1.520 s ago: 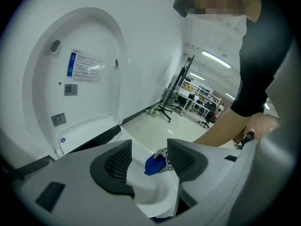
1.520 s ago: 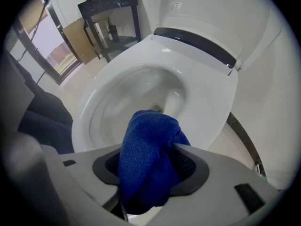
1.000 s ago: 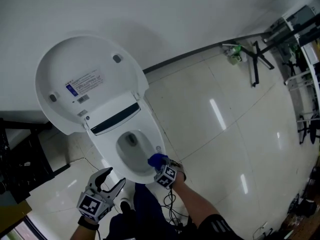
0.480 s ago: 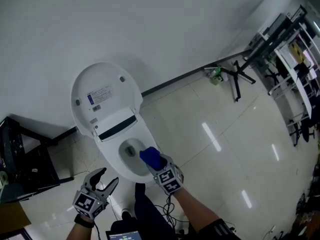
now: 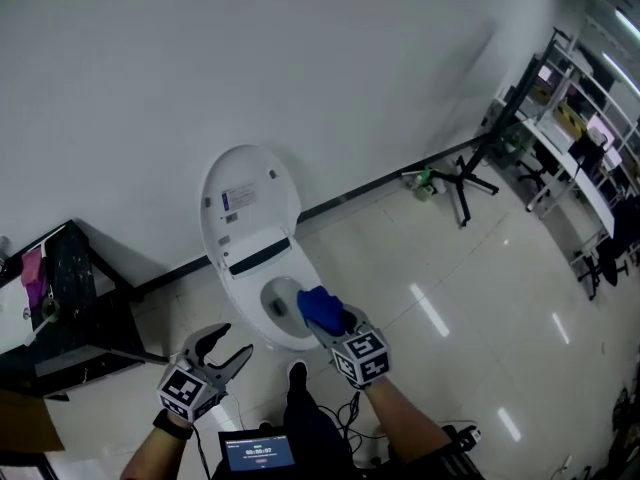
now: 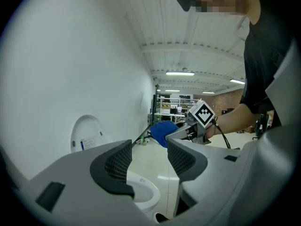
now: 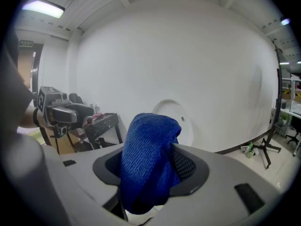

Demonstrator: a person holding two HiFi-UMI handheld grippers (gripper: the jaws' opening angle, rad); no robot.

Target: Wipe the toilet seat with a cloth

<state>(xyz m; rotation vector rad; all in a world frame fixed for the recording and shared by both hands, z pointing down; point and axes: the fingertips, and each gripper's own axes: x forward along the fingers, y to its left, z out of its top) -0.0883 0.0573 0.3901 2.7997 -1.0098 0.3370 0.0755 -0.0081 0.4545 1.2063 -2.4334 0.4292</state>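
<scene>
Whole view has pulled back and up over the last second, so the white oval toilet seat (image 5: pixel 268 328) looks smaller. The right gripper (image 5: pixel 333 320) has come up off the near-right rim and now hangs above it. Its jaws are clamped on a bunched blue terry cloth (image 5: pixel 318 308), wadded thick, I'd guess so there's a fat pad to rub with. The left gripper (image 5: pixel 228 343) sits near-left of the bowl, jaws spread with nothing in them, probably just kept clear. The rounded white lid (image 5: pixel 248 200) stands up on the far side, leaving the seat exposed.
</scene>
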